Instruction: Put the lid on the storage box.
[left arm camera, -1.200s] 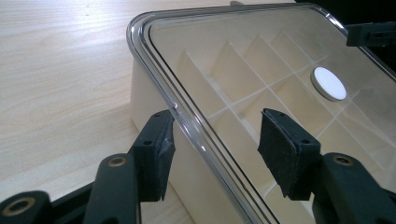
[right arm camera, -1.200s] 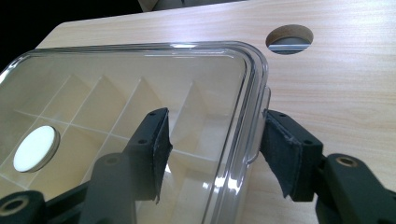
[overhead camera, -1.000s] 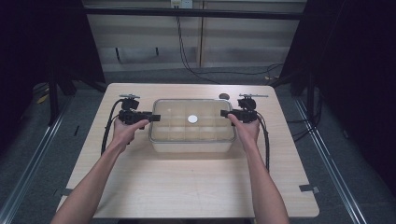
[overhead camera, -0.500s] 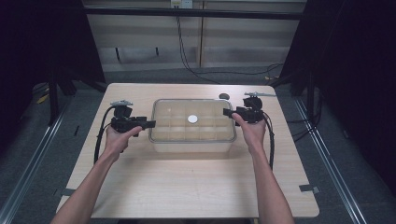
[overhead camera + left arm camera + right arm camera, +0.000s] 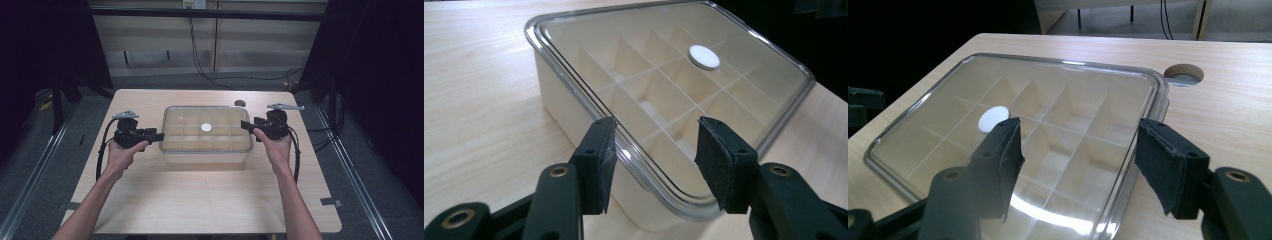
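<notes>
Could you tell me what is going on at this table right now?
A person stands at a wooden table with a hand-held gripper in each hand, one at either end of a compartmented box with a clear lid. The left hand-held gripper is at the box's left end, the right hand-held gripper at its right end. Both are open, holding nothing. A small white disc sits at the middle of the closed lid.

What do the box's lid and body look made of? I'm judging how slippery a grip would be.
Lid: clear glossy plastic, probably; dividers show through and it reflects light. Body: cream, matte-looking plastic, opaque walls. Table: pale wood-grain surface, possibly laminate.
</notes>
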The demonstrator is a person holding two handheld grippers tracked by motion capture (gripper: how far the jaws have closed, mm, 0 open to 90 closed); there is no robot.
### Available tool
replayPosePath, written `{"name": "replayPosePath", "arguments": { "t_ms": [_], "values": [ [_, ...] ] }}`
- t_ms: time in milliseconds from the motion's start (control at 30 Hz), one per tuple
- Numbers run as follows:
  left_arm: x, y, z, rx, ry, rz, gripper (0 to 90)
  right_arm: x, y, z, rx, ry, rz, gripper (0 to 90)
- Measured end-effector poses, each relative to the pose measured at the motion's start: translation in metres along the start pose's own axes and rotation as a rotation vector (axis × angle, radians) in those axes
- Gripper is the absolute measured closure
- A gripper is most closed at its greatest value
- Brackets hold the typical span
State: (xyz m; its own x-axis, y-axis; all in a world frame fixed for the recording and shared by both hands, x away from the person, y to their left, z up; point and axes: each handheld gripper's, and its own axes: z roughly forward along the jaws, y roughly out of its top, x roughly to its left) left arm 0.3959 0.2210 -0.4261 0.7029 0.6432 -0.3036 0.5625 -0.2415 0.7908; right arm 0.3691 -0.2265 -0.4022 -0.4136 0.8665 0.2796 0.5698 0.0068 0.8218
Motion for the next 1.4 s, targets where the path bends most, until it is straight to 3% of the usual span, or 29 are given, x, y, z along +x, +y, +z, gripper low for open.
{"name": "replayPosePath", "arguments": {
  "t_ms": [400,500,833,933,1400],
  "values": [
    [-0.016,-0.021,-0.024,-0.015,0.003,0.030,47.5,0.008,-0.017,-0.035,-0.024,0.008,-0.027,35.3],
    [-0.021,-0.028,-0.034,-0.019,0.030,0.035,44.8,0.013,-0.025,-0.045,-0.032,0.014,-0.041,35.3],
    [-0.032,-0.051,-0.054,-0.033,0.042,0.027,41.2,0.019,-0.051,-0.071,-0.049,0.026,-0.023,34.9],
    [-0.035,-0.055,-0.057,-0.021,0.052,0.042,40.0,0.022,-0.057,-0.076,-0.050,0.021,-0.030,34.7],
    [-0.045,-0.093,-0.081,0.019,0.083,0.017,36.0,0.020,-0.107,-0.103,-0.020,-0.015,0.006,33.8]
  ]
}}
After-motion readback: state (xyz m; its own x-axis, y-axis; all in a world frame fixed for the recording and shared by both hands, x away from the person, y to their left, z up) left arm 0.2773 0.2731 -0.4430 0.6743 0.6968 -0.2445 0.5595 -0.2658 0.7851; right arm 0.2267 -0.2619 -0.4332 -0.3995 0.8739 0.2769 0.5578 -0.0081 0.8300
